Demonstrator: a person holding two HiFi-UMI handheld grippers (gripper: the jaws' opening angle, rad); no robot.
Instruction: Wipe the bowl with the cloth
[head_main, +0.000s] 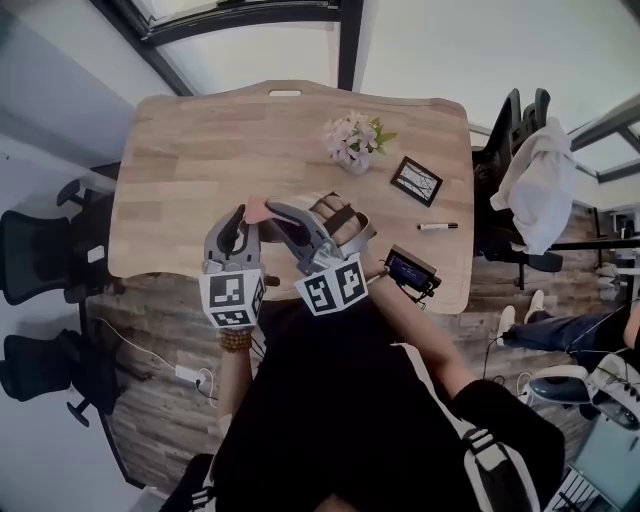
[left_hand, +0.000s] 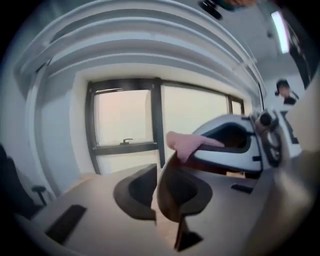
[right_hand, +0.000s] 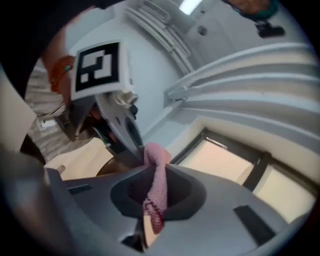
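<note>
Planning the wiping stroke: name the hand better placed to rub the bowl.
Right. The right tongs are shut on the pink cloth, close by the brown bowl. The left tongs have the bowl's rim between their jaws, so they probably suit steadying it; whether they clamp is unclear.

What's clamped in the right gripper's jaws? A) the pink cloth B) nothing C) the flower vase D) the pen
A: the right gripper view shows the pink cloth pinched between the closed jaws of the right gripper, with its end hanging below them. The pen lies untouched on the table.
</note>
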